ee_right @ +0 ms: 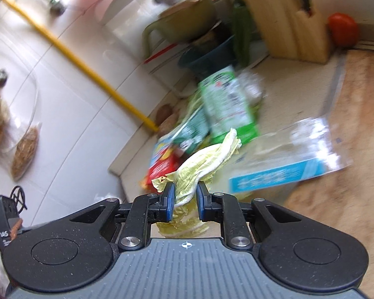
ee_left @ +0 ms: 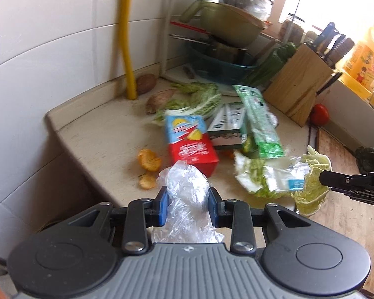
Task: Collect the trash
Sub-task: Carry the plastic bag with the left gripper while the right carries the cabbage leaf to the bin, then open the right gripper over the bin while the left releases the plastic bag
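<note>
My left gripper (ee_left: 187,205) is shut on a crumpled clear plastic bag (ee_left: 187,189) above the counter's near edge. My right gripper (ee_right: 185,205) is shut on a pale yellow-green cabbage leaf (ee_right: 207,159); in the left wrist view that cabbage leaf (ee_left: 311,186) hangs from the right gripper's black finger (ee_left: 336,180) at the right. On the counter lie a red and blue carton (ee_left: 189,142), a dark green box (ee_left: 228,124), a green wrapper (ee_left: 260,122), orange peel pieces (ee_left: 149,160) and a clear blue-edged wrapper (ee_right: 284,159) over more cabbage (ee_left: 254,177).
A yellow pipe (ee_left: 127,37) runs down the tiled wall. At the back stand a rack with pots and a teal basin (ee_left: 222,64), a wooden knife block (ee_left: 299,84), a tomato (ee_left: 319,114) and a yellow oil bottle (ee_left: 364,62). A wooden board (ee_left: 341,174) lies right.
</note>
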A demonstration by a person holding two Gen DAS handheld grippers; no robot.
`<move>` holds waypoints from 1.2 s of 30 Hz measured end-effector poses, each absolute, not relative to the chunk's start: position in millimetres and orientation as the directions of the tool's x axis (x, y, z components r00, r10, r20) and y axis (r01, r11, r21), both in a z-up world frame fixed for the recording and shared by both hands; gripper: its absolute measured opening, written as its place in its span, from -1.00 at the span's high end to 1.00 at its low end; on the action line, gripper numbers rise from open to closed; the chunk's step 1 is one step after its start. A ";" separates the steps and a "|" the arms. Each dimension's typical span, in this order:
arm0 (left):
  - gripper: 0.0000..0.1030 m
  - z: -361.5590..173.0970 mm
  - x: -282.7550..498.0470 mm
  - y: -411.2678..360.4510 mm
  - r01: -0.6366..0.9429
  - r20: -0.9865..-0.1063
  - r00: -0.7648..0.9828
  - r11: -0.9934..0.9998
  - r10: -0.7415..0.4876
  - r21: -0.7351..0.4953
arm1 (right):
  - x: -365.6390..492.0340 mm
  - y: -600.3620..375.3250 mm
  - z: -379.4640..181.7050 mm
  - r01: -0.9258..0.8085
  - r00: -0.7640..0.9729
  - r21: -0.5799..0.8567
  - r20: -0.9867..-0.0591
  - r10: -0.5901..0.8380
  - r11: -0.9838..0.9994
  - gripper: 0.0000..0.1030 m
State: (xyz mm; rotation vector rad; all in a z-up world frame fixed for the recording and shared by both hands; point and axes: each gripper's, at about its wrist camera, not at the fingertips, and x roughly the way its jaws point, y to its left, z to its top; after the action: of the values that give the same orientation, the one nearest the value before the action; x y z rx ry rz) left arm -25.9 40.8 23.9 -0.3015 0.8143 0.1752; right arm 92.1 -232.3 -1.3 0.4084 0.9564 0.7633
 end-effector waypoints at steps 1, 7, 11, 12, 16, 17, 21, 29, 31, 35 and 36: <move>0.41 23.7 -31.0 45.0 -0.277 -0.736 0.675 0.940 0.044 -0.199 | 89.3 -224.6 -0.3 -0.413 0.338 0.618 -0.578 0.743 0.668 0.53; 0.41 23.5 -63.2 70.9 -0.334 -0.738 0.668 0.924 0.091 -0.189 | 74.0 -166.5 1.9 -0.493 0.244 0.629 -0.563 0.790 0.601 0.53; 0.41 26.0 -87.4 90.3 -0.380 -0.731 0.669 0.907 0.135 -0.181 | 63.2 -120.5 5.8 -0.559 0.172 0.627 -0.553 0.815 0.543 0.53; 0.41 26.0 -93.5 95.4 -0.394 -0.731 0.667 0.902 0.147 -0.178 | 59.9 -108.4 6.8 -0.574 0.153 0.626 -0.551 0.820 0.528 0.53; 0.41 24.4 -117.9 117.8 -0.450 -0.730 0.656 0.876 0.192 -0.175 | 45.7 -65.0 9.6 -0.632 0.091 0.611 -0.552 0.829 0.476 0.53; 0.41 23.8 -123.8 123.1 -0.464 -0.729 0.654 0.869 0.203 -0.175 | 41.6 -54.5 10.1 -0.646 0.077 0.606 -0.553 0.830 0.464 0.53; 0.41 20.0 -146.0 144.4 -0.512 -0.732 0.638 0.841 0.238 -0.173 | 27.0 -19.9 8.4 -0.681 0.036 0.591 -0.563 0.826 0.433 0.53; 0.41 -1.9 -166.0 180.9 -0.572 -0.758 0.591 0.806 0.276 -0.153 | 6.6 35.7 -7.7 -0.720 0.004 0.549 -0.610 0.792 0.426 0.55; 0.41 -9.2 -163.8 187.8 -0.581 -0.767 0.577 0.801 0.280 -0.145 | 4.4 49.2 -15.3 -0.723 0.000 0.540 -0.624 0.781 0.431 0.55; 0.40 -26.3 -155.8 200.2 -0.598 -0.793 0.532 0.794 0.296 -0.105 | 1.0 76.7 -33.9 -0.731 -0.026 0.529 -0.654 0.756 0.432 0.55; 0.34 -31.5 -153.3 204.1 -0.607 -0.800 0.517 0.789 0.305 -0.092 | -0.2 83.7 -39.4 -0.733 -0.034 0.525 -0.664 0.747 0.433 0.55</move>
State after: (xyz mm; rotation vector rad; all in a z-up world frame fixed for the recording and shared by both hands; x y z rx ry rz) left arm -153.3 204.1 -31.5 -0.3863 0.8674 0.5639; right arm -0.2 83.7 -39.4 0.0168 1.0791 1.1881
